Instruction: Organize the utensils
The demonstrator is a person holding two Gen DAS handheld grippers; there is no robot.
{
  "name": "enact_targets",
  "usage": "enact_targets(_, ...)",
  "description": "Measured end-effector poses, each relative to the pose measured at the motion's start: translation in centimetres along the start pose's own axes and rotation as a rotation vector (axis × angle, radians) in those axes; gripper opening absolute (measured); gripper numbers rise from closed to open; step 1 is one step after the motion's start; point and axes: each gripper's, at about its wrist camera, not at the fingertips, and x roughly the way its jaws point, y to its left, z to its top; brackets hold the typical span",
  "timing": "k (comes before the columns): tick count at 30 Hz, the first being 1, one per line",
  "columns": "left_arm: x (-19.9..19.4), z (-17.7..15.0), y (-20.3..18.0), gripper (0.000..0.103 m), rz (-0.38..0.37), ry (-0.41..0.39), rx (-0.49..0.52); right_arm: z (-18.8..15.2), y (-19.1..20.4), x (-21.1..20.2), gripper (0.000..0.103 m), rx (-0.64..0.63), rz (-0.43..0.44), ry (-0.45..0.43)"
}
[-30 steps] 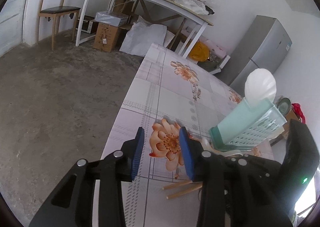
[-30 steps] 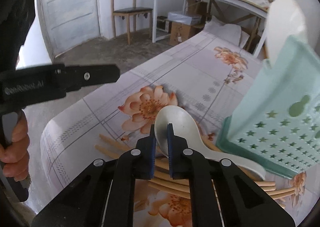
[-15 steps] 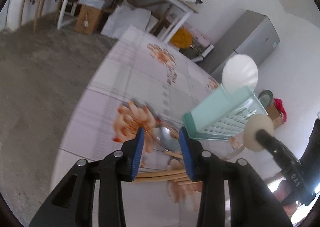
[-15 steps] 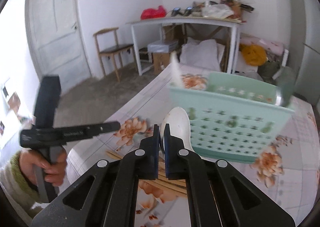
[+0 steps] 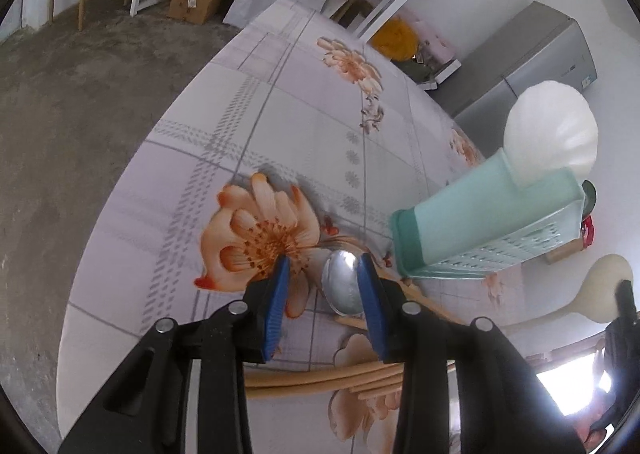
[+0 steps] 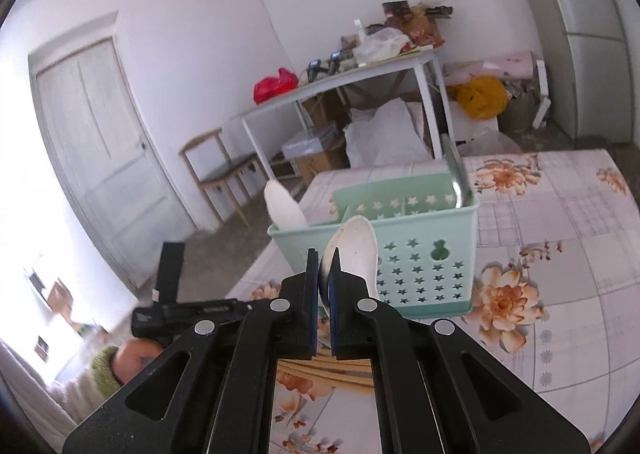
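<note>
On the flowered tablecloth a metal spoon (image 5: 342, 286) lies among wooden chopsticks (image 5: 320, 380). My left gripper (image 5: 322, 294) hangs just over it. Its jaws are closing with the spoon's bowl between them, close to the right pad and well clear of the left one. My right gripper (image 6: 324, 274) is shut on a white ceramic spoon (image 6: 356, 250) and holds it in the air in front of the mint-green utensil caddy (image 6: 424, 258). In the caddy stand another white spoon (image 6: 284, 205) and a metal utensil (image 6: 456, 173). The left wrist view shows the caddy (image 5: 480, 221) and the held spoon (image 5: 600, 290) at right.
The table's edge (image 5: 132, 189) drops to a concrete floor on the left. A hand (image 6: 132, 358) holds the left gripper at lower left. Behind stand a grey fridge (image 5: 532, 61), a cluttered white table (image 6: 340, 81), a chair (image 6: 216, 169) and boxes.
My right gripper has lifted the white spoon off the table to about the caddy's rim and rolled. The left gripper has tipped down and moved in over the metal spoon, which now shows.
</note>
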Motion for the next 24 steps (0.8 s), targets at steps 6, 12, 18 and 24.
enact_targets(6,0.9,0.1,-0.8,0.007,0.063,-0.005,0.035,0.2,-1.3,-0.6,0.003,0.047,0.003,-0.021)
enact_targets(12,-1.0,-0.4,-2.8,0.003,0.106,-0.108,0.130,-0.1,-2.1,-1.6,0.003,0.091,0.000,-0.037)
enact_targets(18,-4.8,-1.4,-6.4,0.001,0.144,-0.260,0.295,0.2,-2.7,-2.5,0.003,0.112,0.001,-0.062)
enact_targets(24,-8.3,-2.9,-9.5,0.001,0.161,-0.369,0.426,-0.1,-3.3,-3.5,0.003,0.133,-0.008,-0.085)
